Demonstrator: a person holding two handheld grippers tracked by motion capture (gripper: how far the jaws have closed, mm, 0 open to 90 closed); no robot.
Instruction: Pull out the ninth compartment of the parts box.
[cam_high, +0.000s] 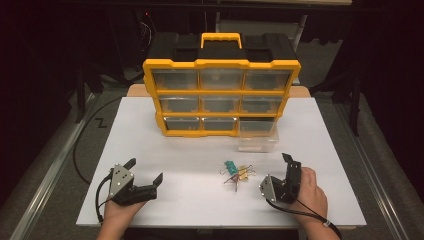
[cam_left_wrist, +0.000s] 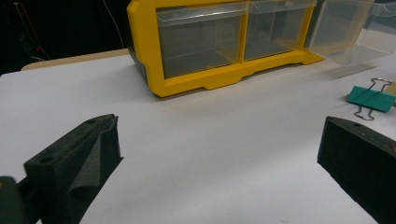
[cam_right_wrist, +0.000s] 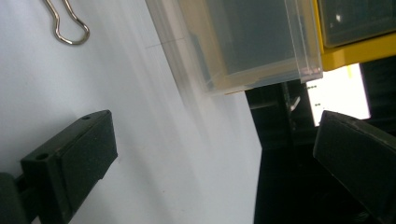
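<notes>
A small pile of binder clips (cam_high: 237, 172), green, gold and dark, lies on the white table (cam_high: 190, 200) toward the front. The green clip (cam_left_wrist: 372, 99) lies at the right edge of the left gripper view. My left gripper (cam_high: 146, 170) rests at the front left, open, its jaws wide apart (cam_left_wrist: 219, 154) with nothing between them. My right gripper (cam_high: 290, 163) sits right of the clips, rolled on its side, open and empty (cam_right_wrist: 215, 149). A clip's wire handle (cam_right_wrist: 70, 25) shows at the top left of the right gripper view.
A yellow organizer (cam_high: 221, 64) with several clear drawers stands at the back middle, black case behind it. Its bottom-right clear drawer (cam_high: 257, 135) is pulled out toward me (cam_right_wrist: 243, 42). Dark floor lies beyond the table's right edge (cam_high: 345, 165).
</notes>
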